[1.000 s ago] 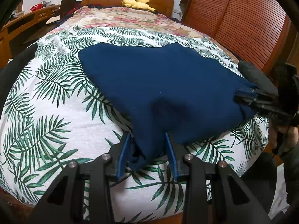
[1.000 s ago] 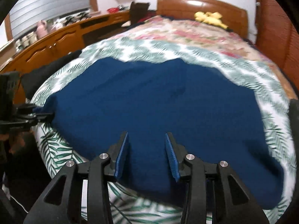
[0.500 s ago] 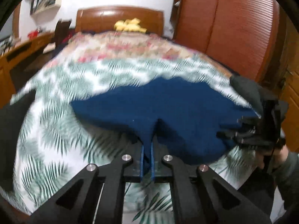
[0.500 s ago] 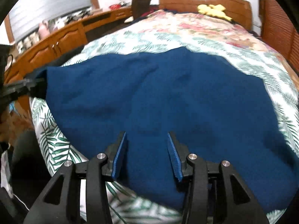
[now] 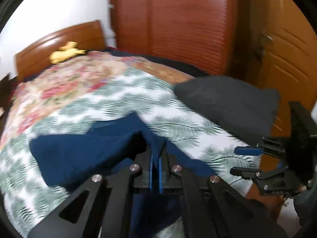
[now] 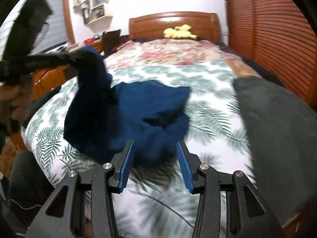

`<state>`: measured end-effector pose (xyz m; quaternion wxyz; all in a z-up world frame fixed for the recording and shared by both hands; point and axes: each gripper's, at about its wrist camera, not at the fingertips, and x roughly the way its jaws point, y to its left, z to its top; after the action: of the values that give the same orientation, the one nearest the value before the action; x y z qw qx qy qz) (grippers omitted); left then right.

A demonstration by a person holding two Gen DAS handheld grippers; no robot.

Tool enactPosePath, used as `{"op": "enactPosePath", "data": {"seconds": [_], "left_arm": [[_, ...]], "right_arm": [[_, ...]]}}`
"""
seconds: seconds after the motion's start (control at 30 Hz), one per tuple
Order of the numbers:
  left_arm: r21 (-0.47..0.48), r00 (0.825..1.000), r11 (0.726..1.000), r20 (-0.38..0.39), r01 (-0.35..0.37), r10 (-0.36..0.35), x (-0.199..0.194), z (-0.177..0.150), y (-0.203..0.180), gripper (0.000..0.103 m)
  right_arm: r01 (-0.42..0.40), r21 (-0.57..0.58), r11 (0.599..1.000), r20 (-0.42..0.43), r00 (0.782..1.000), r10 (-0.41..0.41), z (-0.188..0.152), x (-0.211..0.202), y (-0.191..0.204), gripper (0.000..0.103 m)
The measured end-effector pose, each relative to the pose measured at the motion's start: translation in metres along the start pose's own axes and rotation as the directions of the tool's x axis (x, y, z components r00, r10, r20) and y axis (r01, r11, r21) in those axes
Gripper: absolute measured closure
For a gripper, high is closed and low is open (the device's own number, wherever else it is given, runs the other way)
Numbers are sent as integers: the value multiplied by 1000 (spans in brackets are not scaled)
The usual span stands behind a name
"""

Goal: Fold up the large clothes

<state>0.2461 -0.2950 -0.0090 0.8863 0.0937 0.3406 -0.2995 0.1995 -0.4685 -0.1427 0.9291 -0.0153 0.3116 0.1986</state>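
Inspector: Grip first. Your left gripper (image 5: pixel 155 163) is clamped on a fold of the navy garment (image 6: pixel 150 107), with cloth pinched between the blue pads and draped back over the gripper's frame. Your right gripper (image 6: pixel 155 163) stands with its jaws apart, nothing pressed between them; the near hem of the garment lies just ahead of its fingertips.

Operator: Where does the garment sit?

Inspector: Partly lifted, partly on the bed (image 6: pixel 208 91). One side hangs from your left gripper above the bed's left edge; the rest lies bunched on the palm-print cover, near the foot of the bed. A dark grey cloth (image 6: pixel 277 130) lies apart from it along the right edge. A yellow soft toy (image 6: pixel 179 32) rests at the headboard, well clear.

Operator: How will it handle?

Inspector: In my judgement, soft and limp, with some weight: it sags and creases wherever unsupported, and will not hold a line by itself. I would take the free hem or a corner with the right gripper, bite through both layers, and keep the cloth taut between both grippers, or the fold will likely land crooked.
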Motion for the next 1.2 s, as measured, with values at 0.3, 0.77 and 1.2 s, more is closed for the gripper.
{"op": "enactPosePath", "data": {"seconds": [0.3,0.77,1.2], "left_arm": [[-11,996,999,-75,52,-53,51,-10,-44,103],[-24,995,999,85,-42,44,-57,-21,13,72],[-128,991,983,15,-128,131,-43,-84,116,70]], "right_arm": [[27,39,999,-19,999,-26,-20,-19,-32,59],[-20,-4,1000,37,999,20,18,-1,15,59],[62,18,998,21,998,-62,68,75,44,52]]}}
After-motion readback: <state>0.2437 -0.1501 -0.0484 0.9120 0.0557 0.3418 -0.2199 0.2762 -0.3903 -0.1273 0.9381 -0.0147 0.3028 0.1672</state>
